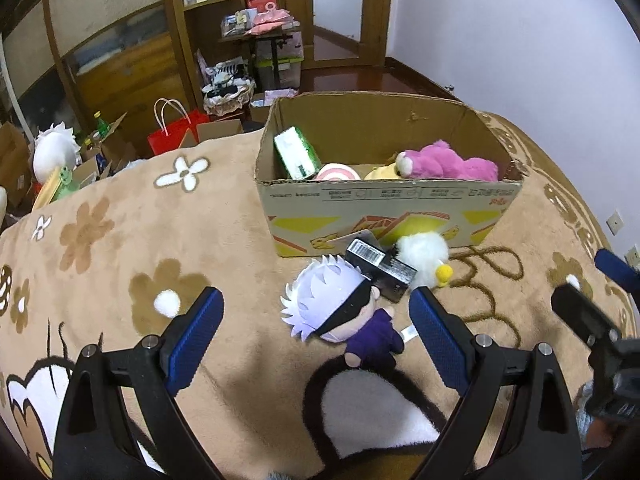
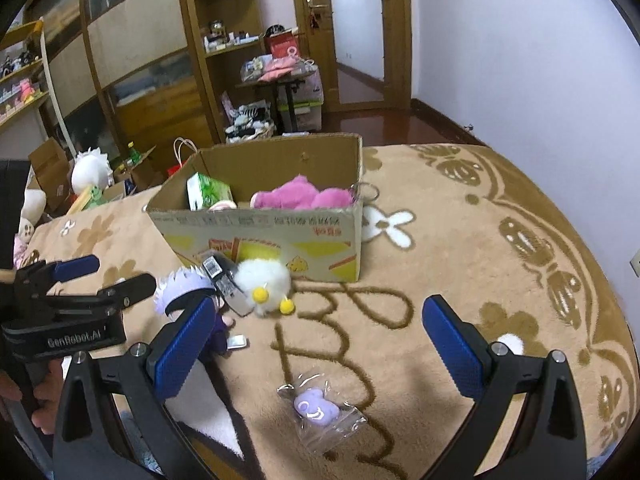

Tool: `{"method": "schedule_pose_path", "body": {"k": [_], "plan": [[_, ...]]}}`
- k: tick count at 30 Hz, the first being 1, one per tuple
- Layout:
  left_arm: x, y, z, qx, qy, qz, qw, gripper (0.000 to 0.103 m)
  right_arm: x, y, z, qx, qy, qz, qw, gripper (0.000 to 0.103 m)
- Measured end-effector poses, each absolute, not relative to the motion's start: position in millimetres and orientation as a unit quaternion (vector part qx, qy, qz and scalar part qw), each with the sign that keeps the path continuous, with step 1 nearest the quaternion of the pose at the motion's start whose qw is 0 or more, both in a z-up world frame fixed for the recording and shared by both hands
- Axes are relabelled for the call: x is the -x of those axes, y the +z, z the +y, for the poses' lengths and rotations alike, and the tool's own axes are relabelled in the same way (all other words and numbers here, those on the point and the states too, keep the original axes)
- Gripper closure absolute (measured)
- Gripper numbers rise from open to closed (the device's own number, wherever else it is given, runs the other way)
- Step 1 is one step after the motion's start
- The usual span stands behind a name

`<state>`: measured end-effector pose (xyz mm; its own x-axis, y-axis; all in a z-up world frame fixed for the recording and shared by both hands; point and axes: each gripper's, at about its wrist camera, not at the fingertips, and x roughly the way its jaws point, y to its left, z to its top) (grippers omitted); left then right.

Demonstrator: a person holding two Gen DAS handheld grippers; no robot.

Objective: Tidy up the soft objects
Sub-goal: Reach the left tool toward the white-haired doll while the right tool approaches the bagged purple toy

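A tan plush blanket (image 1: pixel 200 240) with flower patterns covers a bed. On it stands an open cardboard box (image 1: pixel 384 216) holding a pink plush bear (image 1: pixel 452 162), a green and white packet (image 1: pixel 296 154) leaning against the left wall, and a round pink and white item (image 1: pixel 338 173).

Just in front of the box lie a white-haired doll in a purple outfit (image 1: pixel 344 316), a black barcoded box (image 1: pixel 380 266) touching the doll's head, and a fluffy white chick (image 1: pixel 426 258) with yellow feet beside it.

In the left wrist view, the left gripper (image 1: pixel 316 336) is released, its blue-padded fingers spread wide either side of the doll without touching it. The right gripper shows at that view's right edge.

Only the right wrist view shows a small purple toy in a clear bag (image 2: pixel 318 414), lying on the blanket between the spread fingers of the right gripper (image 2: pixel 320 344), which is also released and holds nothing. This view also shows the left gripper from the side at the left edge.
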<state>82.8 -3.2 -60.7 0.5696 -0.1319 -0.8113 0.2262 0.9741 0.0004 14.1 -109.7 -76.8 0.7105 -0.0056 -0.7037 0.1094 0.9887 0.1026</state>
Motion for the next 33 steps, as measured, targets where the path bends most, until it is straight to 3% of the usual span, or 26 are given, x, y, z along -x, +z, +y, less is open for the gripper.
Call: {"method": "schedule_pose_path", "body": {"k": [33], "plan": [[-135.5, -148.5, -20.4, -0.028, -0.105, 0.598, 0.794, 0.010, -35.4, -162.0, -107.6, -0.067, -0.044, 0.532, 0.843, 0.000]]}}
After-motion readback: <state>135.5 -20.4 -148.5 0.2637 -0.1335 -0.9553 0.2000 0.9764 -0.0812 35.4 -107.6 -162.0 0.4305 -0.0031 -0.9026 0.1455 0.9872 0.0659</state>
